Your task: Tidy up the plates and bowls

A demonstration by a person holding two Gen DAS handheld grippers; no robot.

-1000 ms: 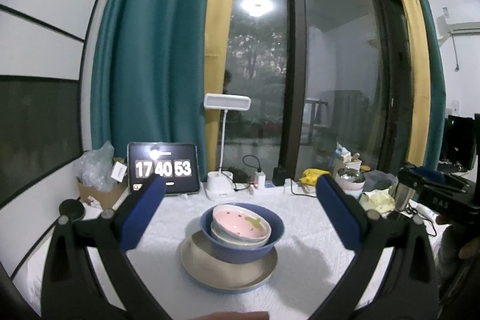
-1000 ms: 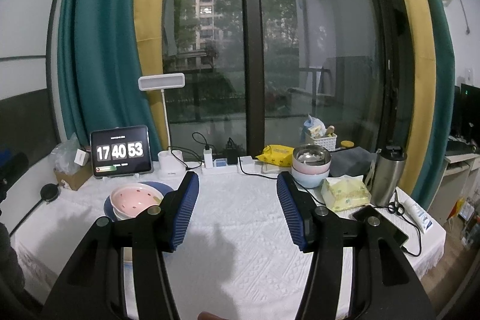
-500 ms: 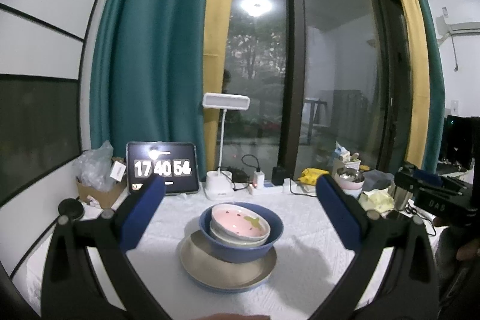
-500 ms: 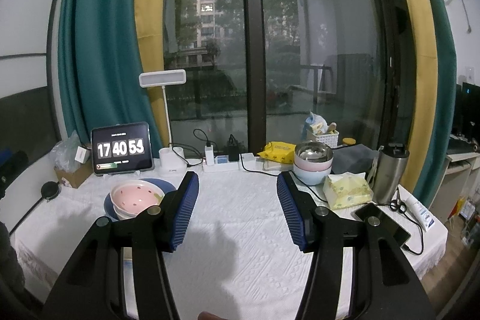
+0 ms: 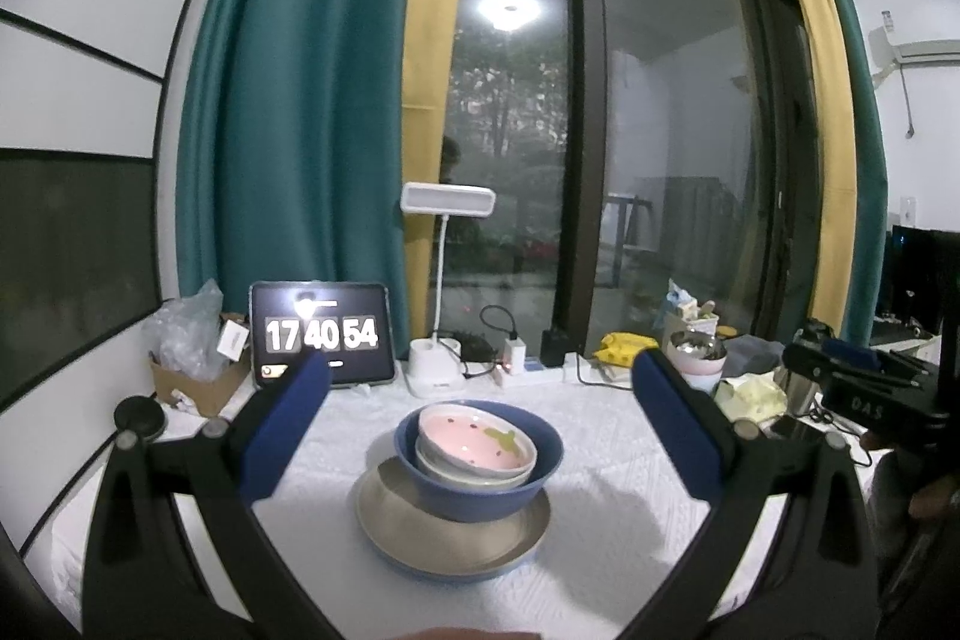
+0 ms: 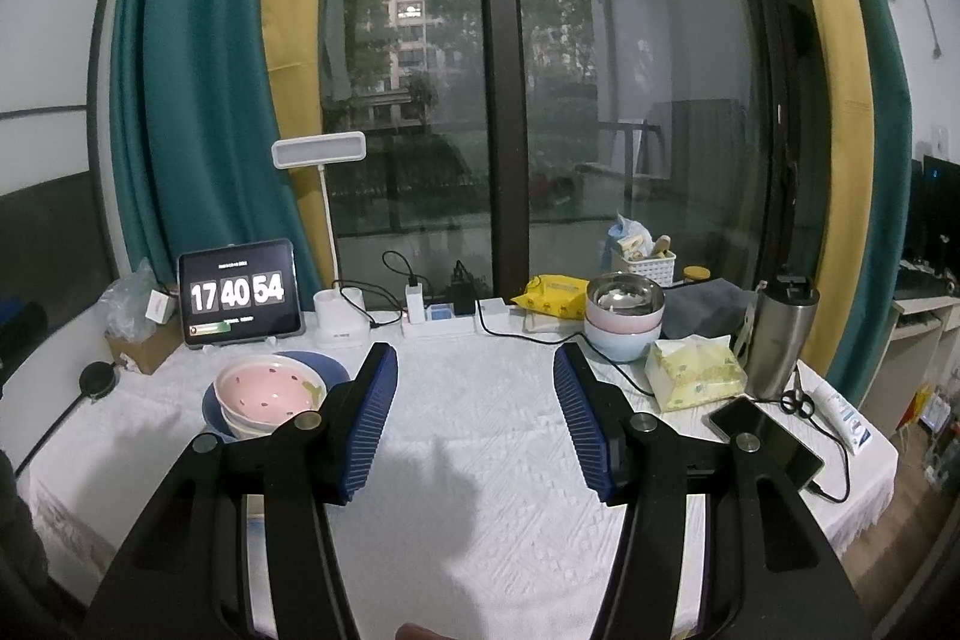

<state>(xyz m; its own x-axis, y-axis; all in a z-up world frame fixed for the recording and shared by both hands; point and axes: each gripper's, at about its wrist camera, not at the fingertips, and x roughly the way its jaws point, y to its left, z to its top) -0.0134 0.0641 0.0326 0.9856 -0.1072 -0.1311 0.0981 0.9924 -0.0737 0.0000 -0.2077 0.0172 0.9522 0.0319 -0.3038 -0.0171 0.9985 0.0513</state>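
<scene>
Bowls, a pink bowl nesting in a blue bowl on a beige plate, are sitting at six o'clock between the left gripper's wide, empty jaws. Right gripper is gaping empty, stack at nine o'clock.

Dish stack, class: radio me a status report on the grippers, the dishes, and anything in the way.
Left gripper open, empty. Right gripper open, empty. Pink bowl nested in blue bowl on beige plate, untouched. Nothing in the way.
</scene>
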